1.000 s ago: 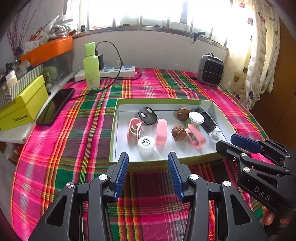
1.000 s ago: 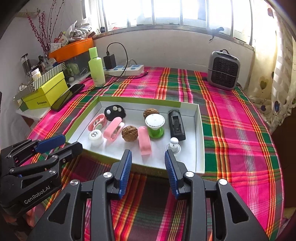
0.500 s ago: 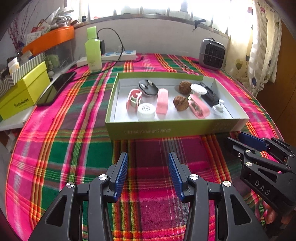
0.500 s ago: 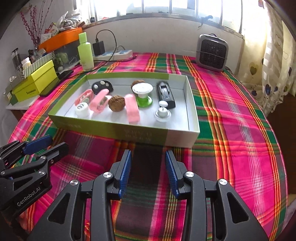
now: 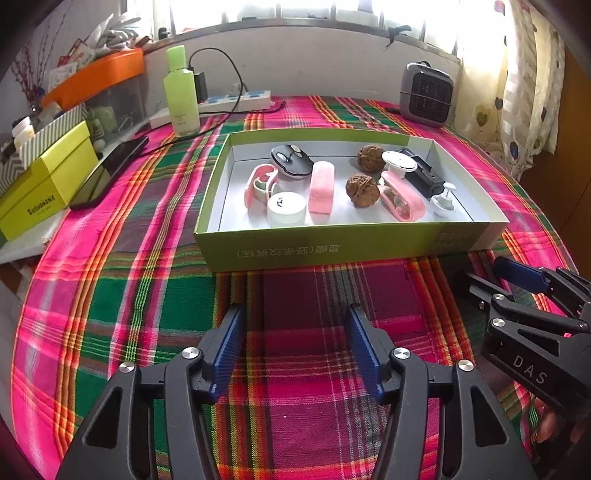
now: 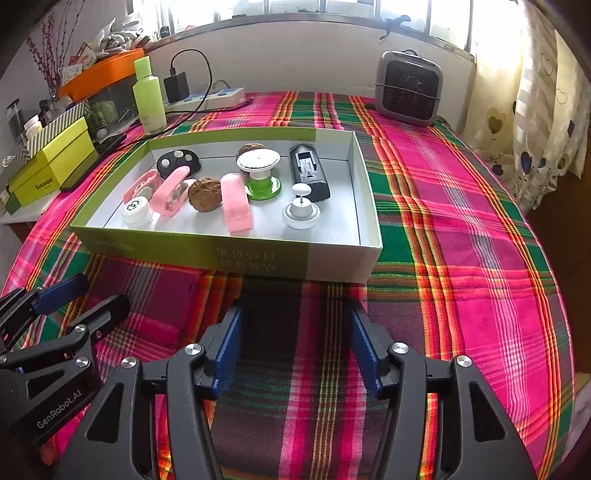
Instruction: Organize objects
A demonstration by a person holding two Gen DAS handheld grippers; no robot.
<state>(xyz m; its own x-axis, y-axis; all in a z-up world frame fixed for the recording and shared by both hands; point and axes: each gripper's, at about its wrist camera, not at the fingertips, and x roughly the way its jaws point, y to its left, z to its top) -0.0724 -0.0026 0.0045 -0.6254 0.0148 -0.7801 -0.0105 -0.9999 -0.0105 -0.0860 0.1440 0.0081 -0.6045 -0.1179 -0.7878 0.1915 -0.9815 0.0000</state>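
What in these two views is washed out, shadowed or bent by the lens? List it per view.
Left wrist view: window blown white, table edges curve, dark shadow on the cloth beside the box. Right wrist view: same window glare, curtain overexposed, shadow between the box and the open right gripper.

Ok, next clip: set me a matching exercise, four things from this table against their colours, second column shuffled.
Things:
1. bottle by the power strip
2. heater at the far edge
3. walnut in the box
4. phone lying beside the yellow box

Colours:
A. brown
B. black
C. light green
D. grey

Pairs: 1-C, 2-D, 3-A, 4-B
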